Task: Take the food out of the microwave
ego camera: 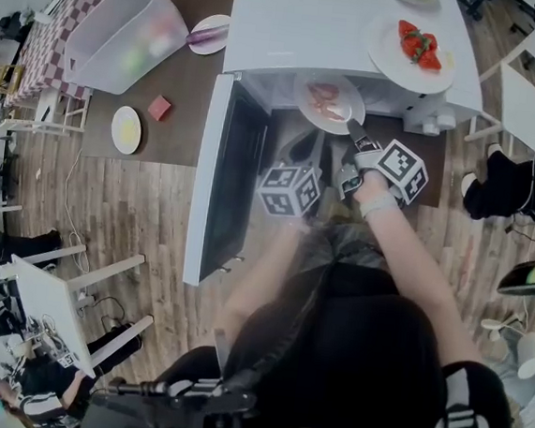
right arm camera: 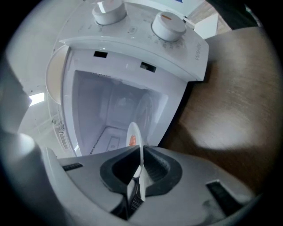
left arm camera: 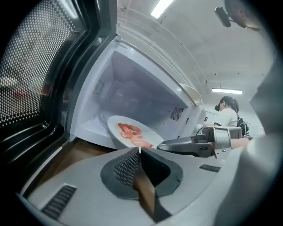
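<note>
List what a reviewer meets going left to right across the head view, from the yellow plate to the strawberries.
yellow plate → red block → purple-food plate → microwave door → meat plate → strawberry plate. The clear bin overlaps several, so it is left out.

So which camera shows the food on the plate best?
The left gripper view: the plate faces it and the pink meat is plain. The head view shows both smaller, from above; the right gripper view sees the plate edge-on, meat barely showing.
</note>
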The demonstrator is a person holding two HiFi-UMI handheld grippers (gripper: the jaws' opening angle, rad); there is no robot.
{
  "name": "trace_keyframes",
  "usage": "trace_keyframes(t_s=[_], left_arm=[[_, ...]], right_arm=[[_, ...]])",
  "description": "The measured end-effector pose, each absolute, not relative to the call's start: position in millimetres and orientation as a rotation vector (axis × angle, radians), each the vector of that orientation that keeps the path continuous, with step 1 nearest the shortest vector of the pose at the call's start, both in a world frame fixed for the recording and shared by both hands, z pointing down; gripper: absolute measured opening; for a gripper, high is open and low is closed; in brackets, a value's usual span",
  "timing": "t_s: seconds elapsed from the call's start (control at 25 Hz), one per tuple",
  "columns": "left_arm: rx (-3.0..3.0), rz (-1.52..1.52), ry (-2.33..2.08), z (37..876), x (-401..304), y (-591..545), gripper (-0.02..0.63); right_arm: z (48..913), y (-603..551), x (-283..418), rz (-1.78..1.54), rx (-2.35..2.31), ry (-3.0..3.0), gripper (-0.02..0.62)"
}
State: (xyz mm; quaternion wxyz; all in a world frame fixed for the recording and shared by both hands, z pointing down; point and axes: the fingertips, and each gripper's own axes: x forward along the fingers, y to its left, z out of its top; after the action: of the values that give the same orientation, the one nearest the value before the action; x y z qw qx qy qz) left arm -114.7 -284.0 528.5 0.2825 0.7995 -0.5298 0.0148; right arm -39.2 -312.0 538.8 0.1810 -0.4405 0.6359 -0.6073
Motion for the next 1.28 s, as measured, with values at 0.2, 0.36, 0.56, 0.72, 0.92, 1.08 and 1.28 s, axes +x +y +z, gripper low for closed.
trace_keyframes(t_s=[0.2,0.36,0.56,0.72,0.92,1.08,1.28], left_arm=[[2.155,0.038,-1.383,523,-111,-274,0.017],[2.168,0.044,-1.353,519,-109,-261,0.015],[2.175,0.059,-1.331,520,-109,-242,0.015],[2.186,0.060,-1.319,518,-107,-229,0.016],[2.199,0.062,-1.304,516,-104,-216,0.016],[2.203,0.069,-1.293,516,-102,-206,0.017],[2.197,0.066,-1.294,517,-103,-196,0.015]], right_arm=[[534,-299,-34,-1.704,-1.241,1.760,0.026],[531,-287,-30,-1.680,-1.250,1.732,0.026],[531,-269,-25,-1.667,-1.238,1.681,0.026],[532,-257,-21,-1.665,-1.225,1.661,0.025],[531,-244,-20,-1.667,-1.190,1.630,0.025],[530,-235,-19,-1.673,-1.181,1.612,0.025],[529,-227,-18,-1.656,-1.146,1.579,0.025]])
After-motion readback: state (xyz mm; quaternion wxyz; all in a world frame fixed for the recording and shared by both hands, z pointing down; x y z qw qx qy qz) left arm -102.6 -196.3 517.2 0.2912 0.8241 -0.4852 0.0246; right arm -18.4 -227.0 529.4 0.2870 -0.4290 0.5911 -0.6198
